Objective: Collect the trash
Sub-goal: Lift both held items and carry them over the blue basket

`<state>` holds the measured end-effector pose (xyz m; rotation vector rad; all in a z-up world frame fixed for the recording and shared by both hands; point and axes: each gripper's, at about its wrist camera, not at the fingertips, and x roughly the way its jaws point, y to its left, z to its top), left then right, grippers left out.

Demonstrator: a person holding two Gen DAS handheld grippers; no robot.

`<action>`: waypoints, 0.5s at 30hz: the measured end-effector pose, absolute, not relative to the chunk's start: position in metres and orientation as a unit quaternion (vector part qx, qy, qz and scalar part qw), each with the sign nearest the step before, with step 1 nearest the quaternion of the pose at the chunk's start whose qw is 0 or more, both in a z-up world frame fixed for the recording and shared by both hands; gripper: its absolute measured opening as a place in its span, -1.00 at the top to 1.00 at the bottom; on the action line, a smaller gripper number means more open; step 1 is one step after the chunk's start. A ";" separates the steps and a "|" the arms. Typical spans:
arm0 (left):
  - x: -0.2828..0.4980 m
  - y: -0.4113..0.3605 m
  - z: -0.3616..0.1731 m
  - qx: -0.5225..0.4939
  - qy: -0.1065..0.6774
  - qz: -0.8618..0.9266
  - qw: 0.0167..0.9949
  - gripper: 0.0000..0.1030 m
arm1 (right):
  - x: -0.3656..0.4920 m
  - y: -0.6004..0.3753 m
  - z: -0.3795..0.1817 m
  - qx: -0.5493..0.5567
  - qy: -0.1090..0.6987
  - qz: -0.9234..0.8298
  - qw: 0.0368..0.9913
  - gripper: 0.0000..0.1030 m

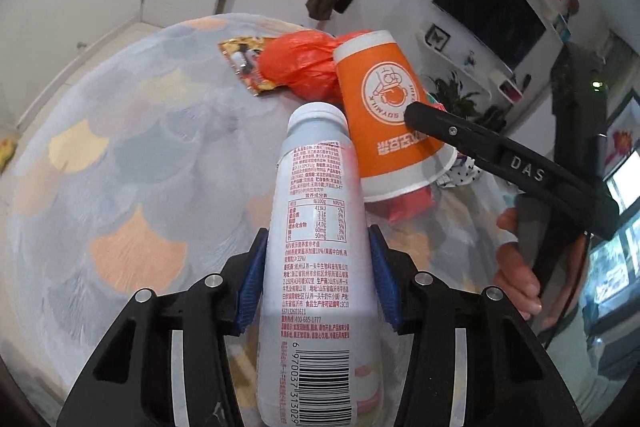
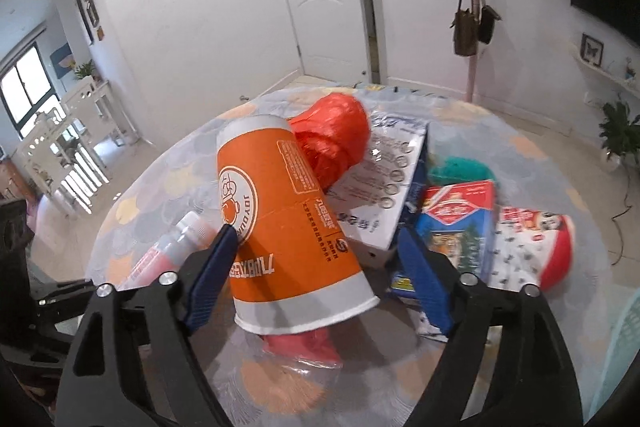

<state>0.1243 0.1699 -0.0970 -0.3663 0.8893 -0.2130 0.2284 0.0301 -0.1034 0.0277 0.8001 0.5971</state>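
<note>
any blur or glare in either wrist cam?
Left wrist: bottle label sharp, background TV smeared, fisheye bends the door frame. Right wrist: orange cup fairly crisp, red-and-white packet at right motion-blurred, window blown out.

Both views are evenly lit by soft daylight, admitted through a window (image 2: 24, 87) at the left of the right wrist view. Straight lines are bent strongly toward the dark circular edges. Slight motion blur is seen on the red-and-white packet (image 2: 532, 247).
</note>
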 end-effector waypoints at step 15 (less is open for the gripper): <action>0.117 0.179 -0.097 -0.208 0.401 -0.088 0.888 0.09 | 0.215 0.040 -0.097 0.039 0.382 0.354 0.853 0.31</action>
